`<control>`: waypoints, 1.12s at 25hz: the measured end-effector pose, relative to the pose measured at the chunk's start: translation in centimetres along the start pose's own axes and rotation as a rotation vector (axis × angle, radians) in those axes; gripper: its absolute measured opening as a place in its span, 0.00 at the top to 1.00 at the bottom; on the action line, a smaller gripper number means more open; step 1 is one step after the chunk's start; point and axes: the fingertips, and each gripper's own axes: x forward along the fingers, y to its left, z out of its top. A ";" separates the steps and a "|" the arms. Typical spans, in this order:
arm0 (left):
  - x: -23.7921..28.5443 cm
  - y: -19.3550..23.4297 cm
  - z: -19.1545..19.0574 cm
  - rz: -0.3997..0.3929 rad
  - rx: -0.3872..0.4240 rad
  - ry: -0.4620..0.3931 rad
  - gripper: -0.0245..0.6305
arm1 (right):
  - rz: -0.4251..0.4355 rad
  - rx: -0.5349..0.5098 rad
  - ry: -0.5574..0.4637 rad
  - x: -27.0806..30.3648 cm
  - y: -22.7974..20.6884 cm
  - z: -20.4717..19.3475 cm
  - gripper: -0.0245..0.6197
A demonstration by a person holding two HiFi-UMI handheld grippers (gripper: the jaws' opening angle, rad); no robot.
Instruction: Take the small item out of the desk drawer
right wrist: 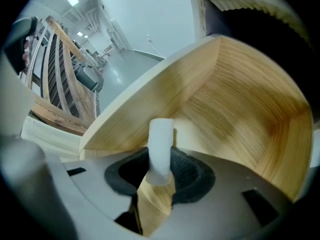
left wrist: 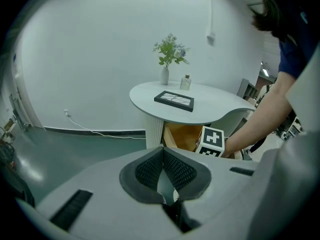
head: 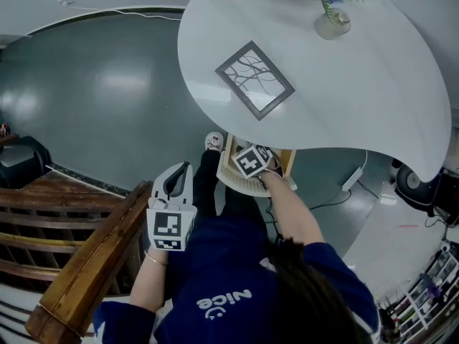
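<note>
Right hand-held gripper (right wrist: pixel 160 176) part-closed, pads pinching small white item (right wrist: pixel 161 144) at lower end, inside wooden drawer (right wrist: pixel 240 109). Item looks light, stiff, smooth, likely slippery; hold nearer mid-body probably safer. Left hand-held gripper (left wrist: pixel 163 170) pressed together, empty, well outside drawer.

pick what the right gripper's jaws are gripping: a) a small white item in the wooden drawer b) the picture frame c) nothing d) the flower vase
a: the right gripper is clamped on the small white item inside the wooden drawer.
</note>
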 end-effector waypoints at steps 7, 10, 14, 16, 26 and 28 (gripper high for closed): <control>0.4 -0.2 1.2 -0.017 0.019 -0.025 0.96 | 0.026 -0.036 -0.004 -1.7 1.0 0.4 0.75; 0.5 -0.6 1.7 -0.030 0.025 -0.034 0.96 | 0.025 -0.051 -0.012 -2.3 1.3 0.4 0.75; 0.7 -1.0 2.0 -0.046 0.036 -0.043 0.96 | 0.016 -0.047 -0.013 -3.2 1.5 0.4 0.75; 0.7 -1.2 2.2 -0.053 0.040 -0.048 0.96 | 0.013 -0.032 -0.020 -3.8 1.6 0.5 0.75; 0.9 -1.3 3.1 -0.078 0.062 -0.071 0.96 | 0.006 0.015 -0.066 -7.3 2.4 0.9 0.75; 1.0 -1.3 3.6 -0.082 0.066 -0.079 0.96 | 0.003 0.030 -0.080 -8.1 2.5 1.0 0.75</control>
